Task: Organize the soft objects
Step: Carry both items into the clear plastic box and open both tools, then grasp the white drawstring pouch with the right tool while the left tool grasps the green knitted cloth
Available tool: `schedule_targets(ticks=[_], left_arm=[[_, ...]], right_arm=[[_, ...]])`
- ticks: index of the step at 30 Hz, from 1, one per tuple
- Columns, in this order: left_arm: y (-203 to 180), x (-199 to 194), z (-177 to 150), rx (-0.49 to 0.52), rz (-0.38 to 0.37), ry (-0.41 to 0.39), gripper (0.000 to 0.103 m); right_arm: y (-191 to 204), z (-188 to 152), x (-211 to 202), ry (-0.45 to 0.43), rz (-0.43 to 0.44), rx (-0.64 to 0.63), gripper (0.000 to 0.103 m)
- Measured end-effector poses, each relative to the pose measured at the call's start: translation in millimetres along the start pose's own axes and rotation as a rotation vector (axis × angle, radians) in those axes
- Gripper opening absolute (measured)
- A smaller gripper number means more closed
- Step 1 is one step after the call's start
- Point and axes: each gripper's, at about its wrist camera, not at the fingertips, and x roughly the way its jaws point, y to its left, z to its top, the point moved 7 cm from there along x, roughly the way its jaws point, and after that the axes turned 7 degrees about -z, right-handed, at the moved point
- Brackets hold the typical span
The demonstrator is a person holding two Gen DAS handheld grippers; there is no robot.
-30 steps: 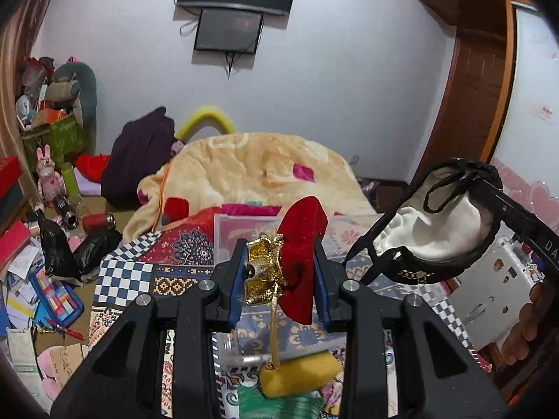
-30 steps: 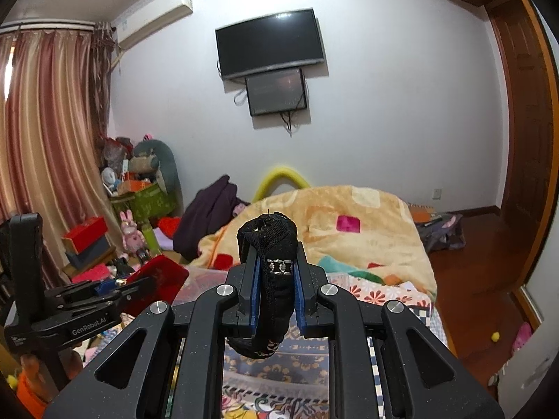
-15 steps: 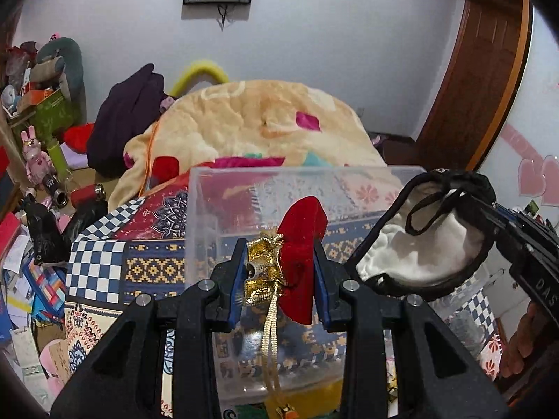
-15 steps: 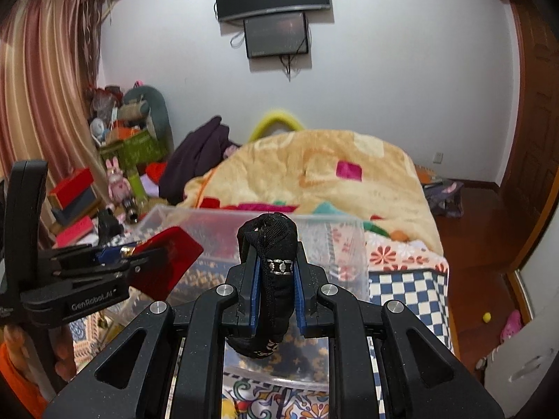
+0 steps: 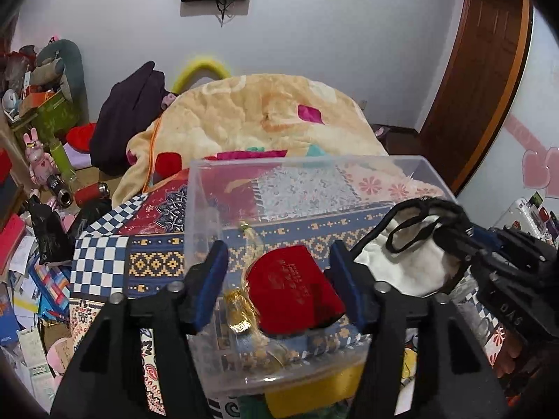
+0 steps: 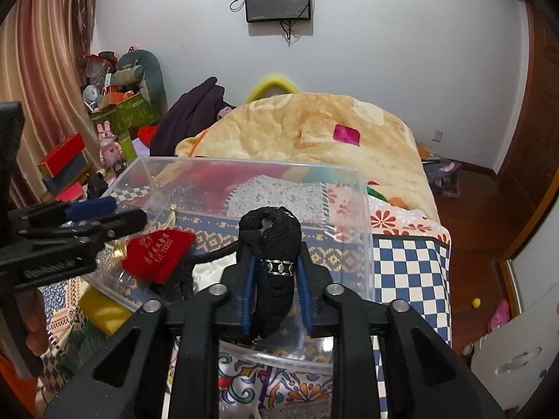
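Two hand-held grippers hang over the clear plastic bin point(image 5: 300, 174), the landmark for all that follows. Nearest, the left hand-held gripper point(image 5: 279, 289) stands spread wide with nothing between its blue pads; the red pouch point(image 5: 293, 293) lies flat inside the bin, its gold tassel cord point(image 5: 241, 310) trailing from its left side. The right hand-held gripper point(image 6: 276, 289) is clamped on a black mesh bag point(image 6: 272, 265), whose gathered neck stands upright. Only the left wrist view shows that bag's white lining and open mouth, at the bin's right rim. Beyond the bin lies a peach blanket point(image 6: 314, 132) on the bed.
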Motion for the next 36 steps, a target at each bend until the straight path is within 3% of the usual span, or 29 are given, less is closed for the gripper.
schedule_targets(ticks=[4,7,12,18,20,26,28,36], left_arm=[[-3.2,-16.8,3.2,0.002,-0.016,-0.029,0.067],[-5.4,-34.3,6.0,-0.005,-0.032,-0.064,0.070],[-10.9,-62.7,10.0,0.006,-0.046,-0.118,0.074],[-16.9,-95.0,3.6,0.024,-0.062,-0.168,0.079],[-18.0,-101.3,-1.6,0.028,-0.055,-0.181,0.087],[-17.8,-113.4,-26.9,0.044,-0.043,-0.178,0.091],[-16.1,-111.5,-37.6,0.035,-0.045,-0.161,0.095],[-4.0,-90.8,-85.1,0.012,-0.021,-0.051,0.095]], right_arm=[[-4.1,3.1,-9.0,-0.014,-0.015,-0.002,0.032],[-7.8,7.1,-19.8,-0.044,-0.022,0.002,0.045],[-10.7,16.0,-46.5,-0.124,-0.045,0.002,0.064],[-10.0,16.1,-80.9,-0.215,-0.031,0.008,0.079],[-9.0,12.5,-88.9,-0.230,-0.023,0.009,0.081],[-0.8,-9.0,-97.7,-0.221,0.017,0.007,0.082],[3.1,-19.2,-95.7,-0.204,0.029,0.008,0.082],[19.6,-62.5,-76.0,-0.084,0.085,0.003,0.082]])
